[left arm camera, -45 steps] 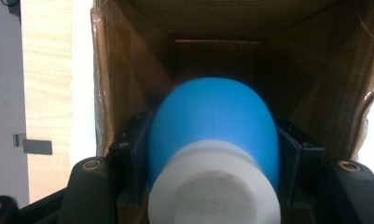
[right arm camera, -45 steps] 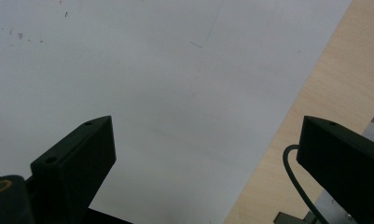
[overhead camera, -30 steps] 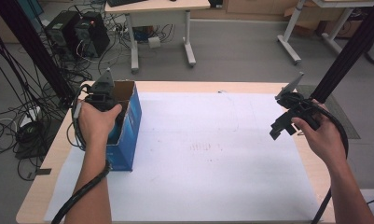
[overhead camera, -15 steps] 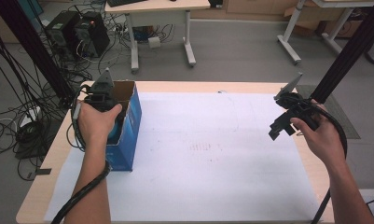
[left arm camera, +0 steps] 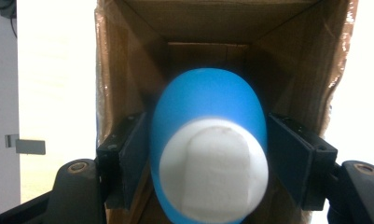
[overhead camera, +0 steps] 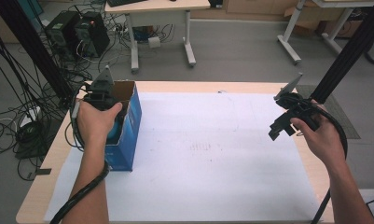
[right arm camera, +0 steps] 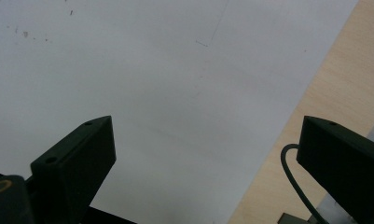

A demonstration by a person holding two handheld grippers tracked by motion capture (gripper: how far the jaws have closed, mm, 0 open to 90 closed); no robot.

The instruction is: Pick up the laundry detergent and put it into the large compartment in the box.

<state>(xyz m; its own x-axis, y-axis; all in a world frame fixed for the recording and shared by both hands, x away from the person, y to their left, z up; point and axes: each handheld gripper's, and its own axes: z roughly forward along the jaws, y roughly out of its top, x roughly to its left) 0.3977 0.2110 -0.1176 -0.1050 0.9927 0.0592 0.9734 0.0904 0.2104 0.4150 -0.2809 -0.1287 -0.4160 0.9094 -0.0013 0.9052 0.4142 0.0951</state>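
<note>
An open blue cardboard box (overhead camera: 132, 122) stands near the table's left edge. My left gripper (overhead camera: 103, 93) reaches down into it from above, with a hand wrapped around it. In the left gripper view, the brown inside of the box (left arm camera: 198, 28) surrounds my left gripper (left arm camera: 208, 135), whose jaws press both sides of a blue bottle (left arm camera: 208, 102) with a white cap (left arm camera: 212, 163) facing the camera. A sliver of the blue bottle (overhead camera: 115, 129) peeks out under the hand. My right gripper (overhead camera: 280, 119) hovers open over the table's right side, with nothing between its jaws (right arm camera: 208, 149).
A large white paper sheet (overhead camera: 208, 154) covers most of the wooden table (overhead camera: 315, 168). Black frame posts (overhead camera: 348, 51) rise at the right and left. Beyond the far edge are a desk (overhead camera: 159, 9), computer towers (overhead camera: 77, 30) and floor cables.
</note>
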